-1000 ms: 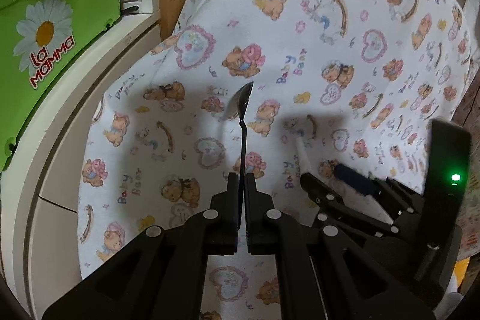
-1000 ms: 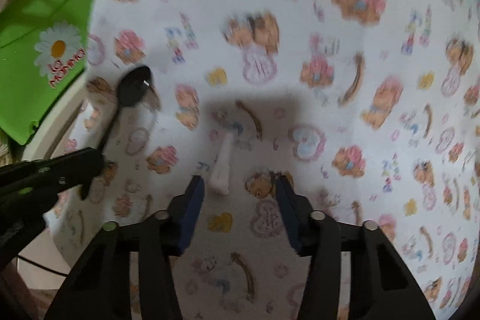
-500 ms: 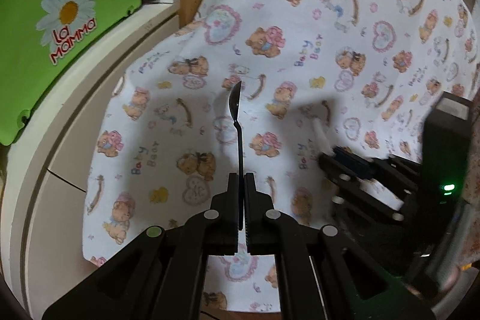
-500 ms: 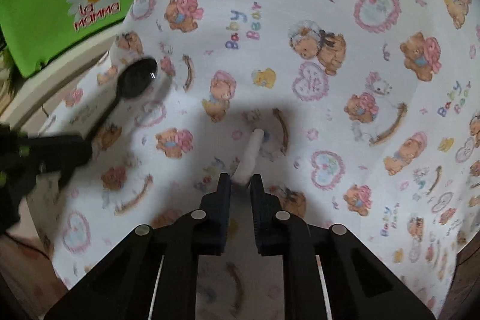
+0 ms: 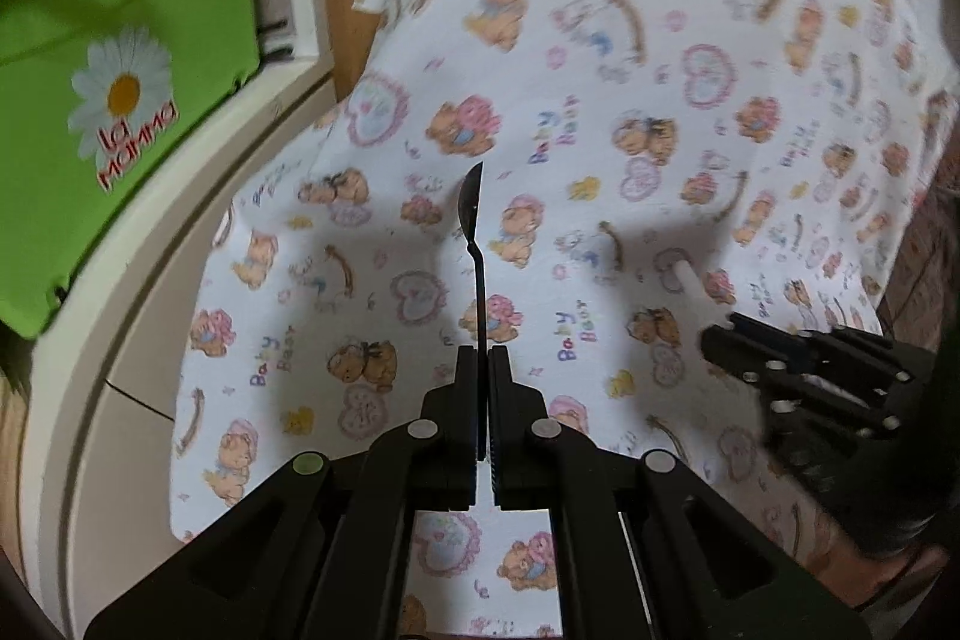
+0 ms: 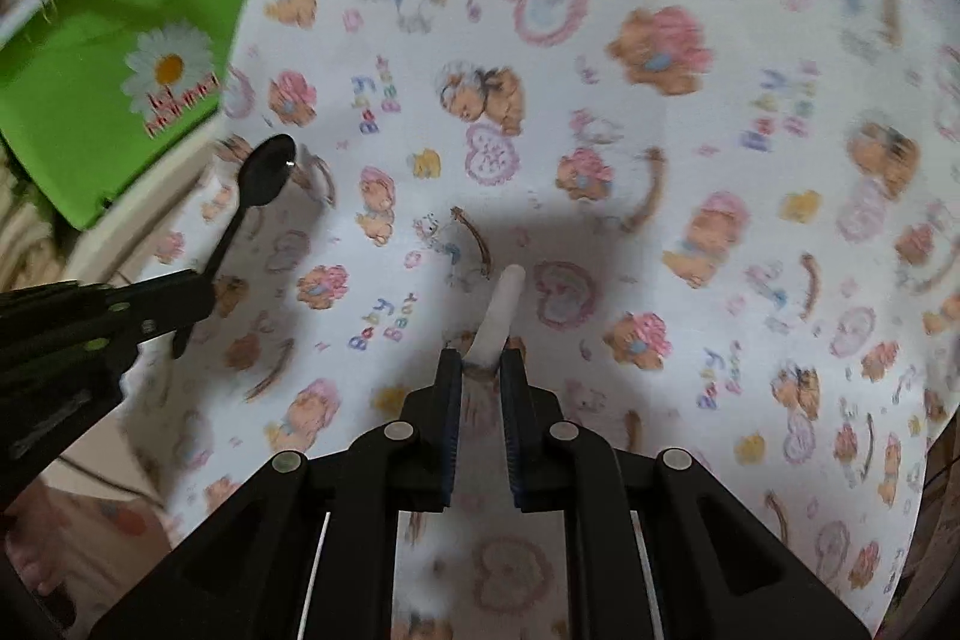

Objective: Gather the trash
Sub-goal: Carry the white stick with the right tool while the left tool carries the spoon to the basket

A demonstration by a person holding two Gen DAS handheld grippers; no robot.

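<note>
1. Writing: the cloth (image 5: pixel 600 112) is printed w/ "Baby Bear" among teddy bears and hearts; the green bin (image 5: pixel 114 58) beyond the cloth's left edge carries a daisy and red lettering, prob. "la mamma" – blurred in right wrist view.
2. Left gripper (image 5: pixel 483 358): fingers closed on handle of a black plastic spoon (image 5: pixel 474 232), held above the cloth nr its left edge.
3. Right gripper (image 6: pixel 481 361): fingers clamped on a white tube-like piece (image 6: pixel 501 307), off-white, held over mid cloth.
4. Left view only: spoon seen edge-on, thin as a blade; wood strip and cream ledge (image 5: pixel 138 280) past the cloth's left edge.
5. Right view only: spoon bowl face-on, glossy w/ a glint; tube's blunt end.
</note>
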